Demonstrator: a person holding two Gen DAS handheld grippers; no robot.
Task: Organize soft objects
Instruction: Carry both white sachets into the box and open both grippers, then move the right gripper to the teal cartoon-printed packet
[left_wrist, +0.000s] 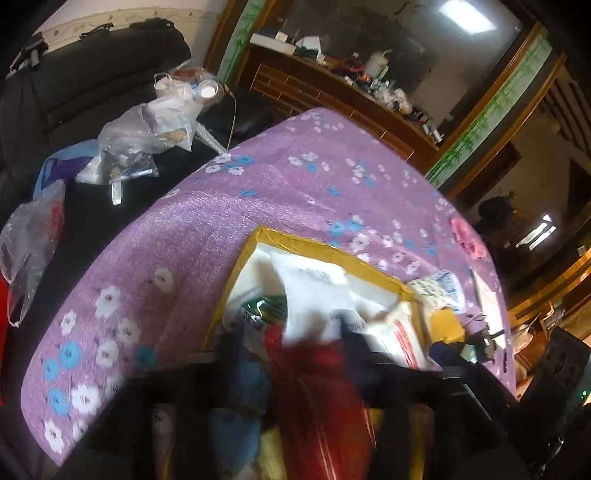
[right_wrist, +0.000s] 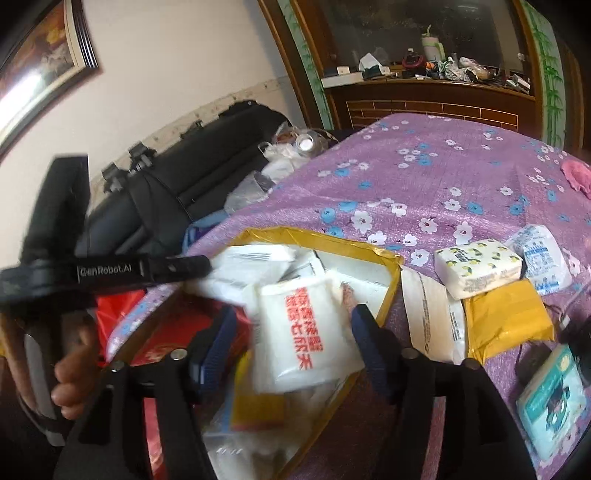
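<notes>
Right wrist view: my right claw (right_wrist: 295, 339) hung with its jaws spread on either side of a white packet (right_wrist: 303, 332) printed with red characters. The blue pads (right_wrist: 218, 347) stood clear of the packet, so the claw was released, not grasping. The packet lay tilted on top of other white bags inside a box (right_wrist: 391, 291) edged with yellow tape, which sat on a purple flowered cloth (right_wrist: 424, 184) covering the worktop. To the right of the box, on the cloth, lay a flat white envelope (right_wrist: 432, 314), a tissue pack (right_wrist: 476, 266) with a lemon pattern, a second small white pack (right_wrist: 539, 254) just beside it, and a yellow parcel (right_wrist: 506, 317) touching the tissue pack. My left claw (right_wrist: 147, 271) reached in from the left, above the box, with my hand (right_wrist: 70, 373) on its grip below.

Left wrist view: the picture was blurred near the lens. A red bag (left_wrist: 325, 398) lay between the dark fingers (left_wrist: 354, 332) of my left claw. I could not tell whether they pressed on it. Beyond it stood the same box (left_wrist: 295, 243), holding white bags and a green packet (left_wrist: 269, 306). A black sofa (left_wrist: 92, 92) with plastic bags (left_wrist: 140, 129) on it lay beyond the cloth.
</notes>
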